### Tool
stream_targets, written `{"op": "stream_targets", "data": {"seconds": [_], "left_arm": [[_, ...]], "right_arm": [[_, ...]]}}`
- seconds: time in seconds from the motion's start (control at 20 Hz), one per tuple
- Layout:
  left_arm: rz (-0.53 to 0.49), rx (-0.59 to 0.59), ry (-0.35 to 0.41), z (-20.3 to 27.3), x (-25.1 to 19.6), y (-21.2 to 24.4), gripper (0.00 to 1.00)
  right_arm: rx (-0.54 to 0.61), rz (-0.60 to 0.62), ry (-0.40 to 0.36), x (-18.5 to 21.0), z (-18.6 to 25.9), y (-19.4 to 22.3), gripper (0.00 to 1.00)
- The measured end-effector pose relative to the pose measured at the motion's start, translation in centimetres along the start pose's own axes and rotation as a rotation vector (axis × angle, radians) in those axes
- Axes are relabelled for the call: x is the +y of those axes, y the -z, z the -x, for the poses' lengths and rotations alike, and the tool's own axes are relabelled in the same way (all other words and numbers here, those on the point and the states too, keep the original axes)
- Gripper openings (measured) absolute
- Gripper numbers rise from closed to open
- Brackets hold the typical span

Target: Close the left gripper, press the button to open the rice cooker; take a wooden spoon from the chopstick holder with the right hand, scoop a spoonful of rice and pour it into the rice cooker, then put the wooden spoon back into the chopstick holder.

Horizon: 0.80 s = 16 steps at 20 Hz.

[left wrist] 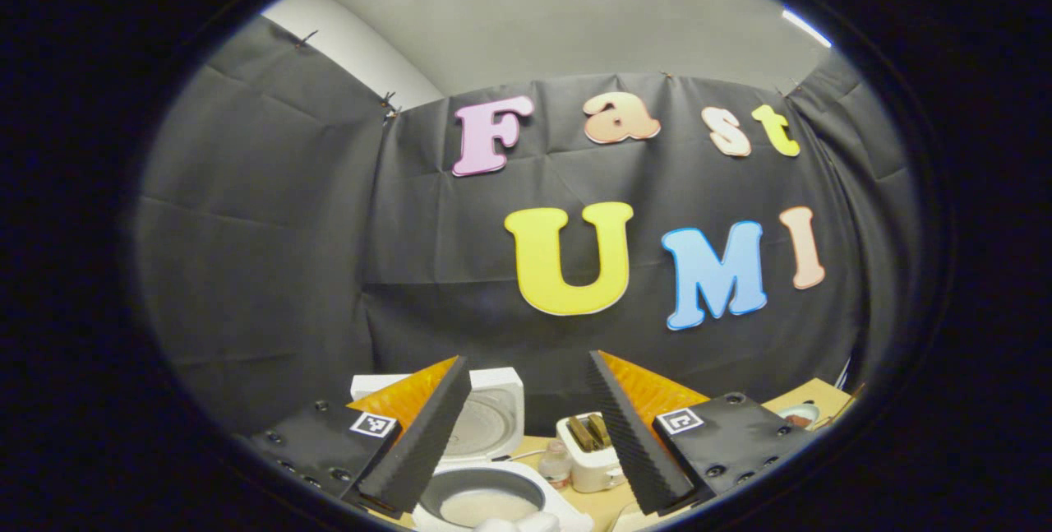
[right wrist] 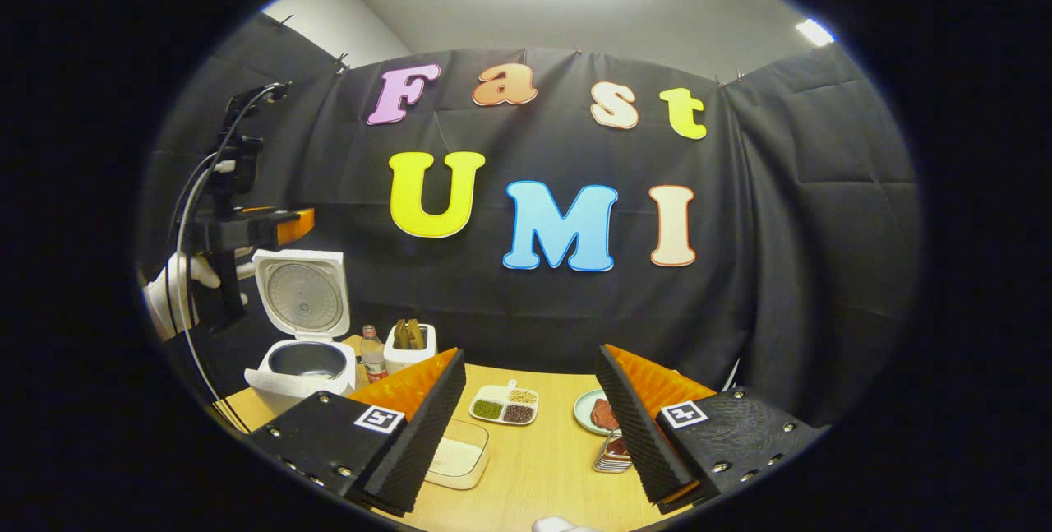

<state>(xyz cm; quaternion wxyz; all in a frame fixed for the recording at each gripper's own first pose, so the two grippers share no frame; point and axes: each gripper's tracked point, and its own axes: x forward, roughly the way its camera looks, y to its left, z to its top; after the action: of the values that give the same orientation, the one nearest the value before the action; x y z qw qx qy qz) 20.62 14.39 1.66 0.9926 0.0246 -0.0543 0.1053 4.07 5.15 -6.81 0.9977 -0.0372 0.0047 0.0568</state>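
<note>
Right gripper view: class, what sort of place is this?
Probably a staged kitchen booth: a white rice cooker with raised lid, a divided dish of beans on a light wooden table, black cloth walls.

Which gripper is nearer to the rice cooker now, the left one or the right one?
Left. The left gripper hangs just above the open rice cooker, whose pot lies right below its fingers. The right gripper is farther off, over the table's middle.

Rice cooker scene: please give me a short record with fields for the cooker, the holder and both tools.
cooker: lid up, pot in view
holder: right of cooker, wooden handles stand in it
left tool: open, empty, above the cooker
right tool: open, empty, above the table
rice box: near the right tool's left finger
</note>
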Motion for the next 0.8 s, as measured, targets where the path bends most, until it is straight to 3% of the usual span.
{"op": "stream_targets", "data": {"seconds": [0.35, 0.7, 0.75, 0.8], "left_arm": [[0.023, 0.038, -0.063, -10.8, 5.9, 1.2, 0.96], [0.007, 0.183, -0.17, -18.7, 9.9, 9.5, 0.94], [0.001, 0.202, -0.178, -19.4, 10.1, 10.6, 0.99], [-0.006, 0.213, -0.182, -20.0, 10.5, 11.5, 0.94]], "right_arm": [[0.027, -0.001, 0.035, -0.8, -0.1, -0.4, 0.98], [0.098, 0.015, 0.053, -1.4, -0.1, 1.3, 0.98], [0.103, 0.024, 0.055, -1.6, 0.0, 1.4, 0.98], [0.109, 0.033, 0.06, -1.8, 0.1, 1.5, 0.98]]}}
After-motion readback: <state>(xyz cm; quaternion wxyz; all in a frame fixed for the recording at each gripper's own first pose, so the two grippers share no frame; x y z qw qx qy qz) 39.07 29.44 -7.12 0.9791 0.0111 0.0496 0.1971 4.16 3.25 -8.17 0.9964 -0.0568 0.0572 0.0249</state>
